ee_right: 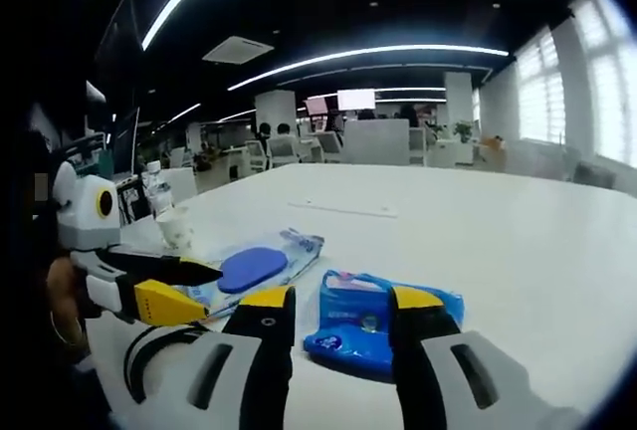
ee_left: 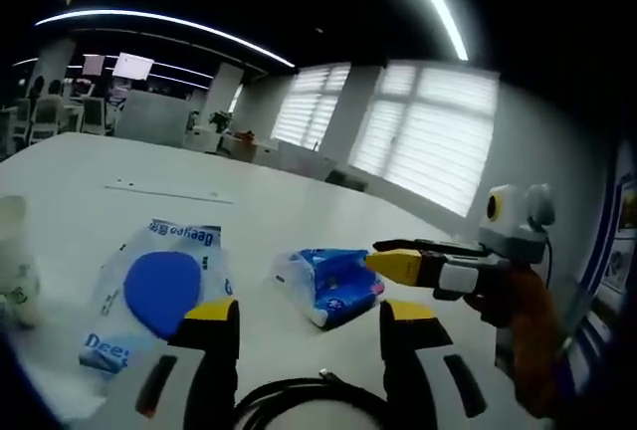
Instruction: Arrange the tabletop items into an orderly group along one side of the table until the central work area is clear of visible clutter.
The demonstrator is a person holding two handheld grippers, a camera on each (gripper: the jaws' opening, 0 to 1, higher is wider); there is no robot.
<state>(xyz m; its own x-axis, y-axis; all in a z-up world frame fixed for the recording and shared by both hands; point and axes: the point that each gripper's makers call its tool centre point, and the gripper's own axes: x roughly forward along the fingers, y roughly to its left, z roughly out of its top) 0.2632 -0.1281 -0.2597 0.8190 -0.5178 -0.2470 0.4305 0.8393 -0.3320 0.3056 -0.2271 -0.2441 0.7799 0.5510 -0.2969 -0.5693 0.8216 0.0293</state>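
Note:
A blue tissue pack (ee_left: 333,286) lies on the white table (ee_left: 299,211), just ahead of my left gripper (ee_left: 311,325), whose yellow-tipped jaws stand open and hold nothing. To its left lies a clear wipes pack with a blue oval lid (ee_left: 159,291). My right gripper (ee_left: 383,257) comes in from the right, its tips at the tissue pack's right edge. In the right gripper view, the right gripper (ee_right: 343,316) is open, with the tissue pack (ee_right: 373,325) flat on the table just beyond its jaws. The wipes pack (ee_right: 254,269) lies further left, beside the open left gripper (ee_right: 204,293).
A black cable (ee_left: 299,395) loops on the table close to me and is also seen as a cable (ee_right: 149,350) under the left gripper. A paper cup (ee_right: 177,228) and a water bottle (ee_right: 154,191) stand near the table's left edge. Desks and chairs lie beyond.

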